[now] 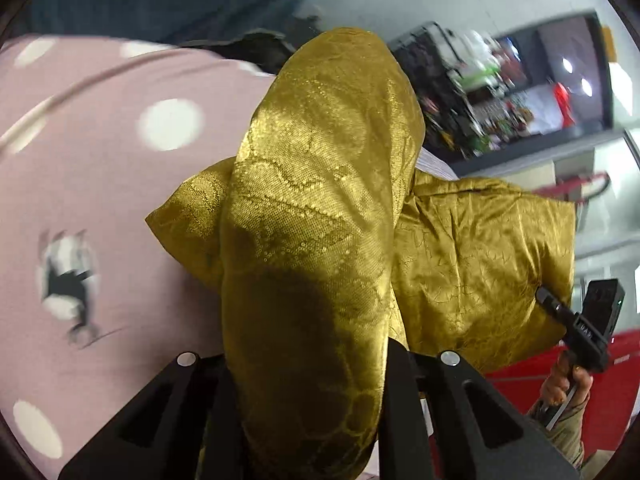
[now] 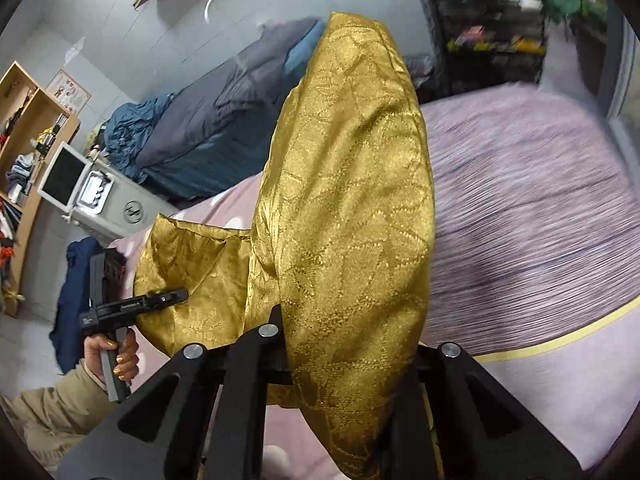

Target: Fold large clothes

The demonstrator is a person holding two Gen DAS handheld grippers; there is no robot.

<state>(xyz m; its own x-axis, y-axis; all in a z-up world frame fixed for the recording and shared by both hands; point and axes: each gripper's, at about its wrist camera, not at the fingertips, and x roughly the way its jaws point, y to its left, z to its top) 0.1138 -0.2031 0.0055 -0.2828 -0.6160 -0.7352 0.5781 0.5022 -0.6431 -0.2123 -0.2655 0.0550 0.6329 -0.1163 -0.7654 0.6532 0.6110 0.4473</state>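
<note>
Left gripper (image 1: pixel 308 420) clamped on a fold of the gold brocade garment (image 1: pixel 320 208); the cloth bulges up between the black fingers and hides the fingertips. Right gripper (image 2: pixel 344 412) likewise pinched tight on another part of the same gold garment (image 2: pixel 348 184), cloth draped over the fingers and running up the middle of the view.

Garment hangs stretched between the two grippers, lifted above the bed, with a looser crinkled section sagging between them. In the left wrist view the right gripper (image 1: pixel 576 320) shows at the far right edge of the cloth, held by a hand (image 1: pixel 564 384) with a tan sleeve. In the right wrist view the left gripper (image 2: pixel 132 308) shows at the left edge of the cloth, held by a hand (image 2: pixel 116 356) with gold-painted nails.

Below: pink bedsheet with white polka dots (image 1: pixel 100 160), a yellow stripe (image 2: pixel 560 344) across it. Background heavily motion-blurred. Grey-blue duvet (image 2: pixel 208 120) bunched against the wall, wooden shelf (image 2: pixel 24 152) at left, dark rack with clutter (image 2: pixel 492 32) top right, red bin (image 1: pixel 616 376) at lower right of the left view.
</note>
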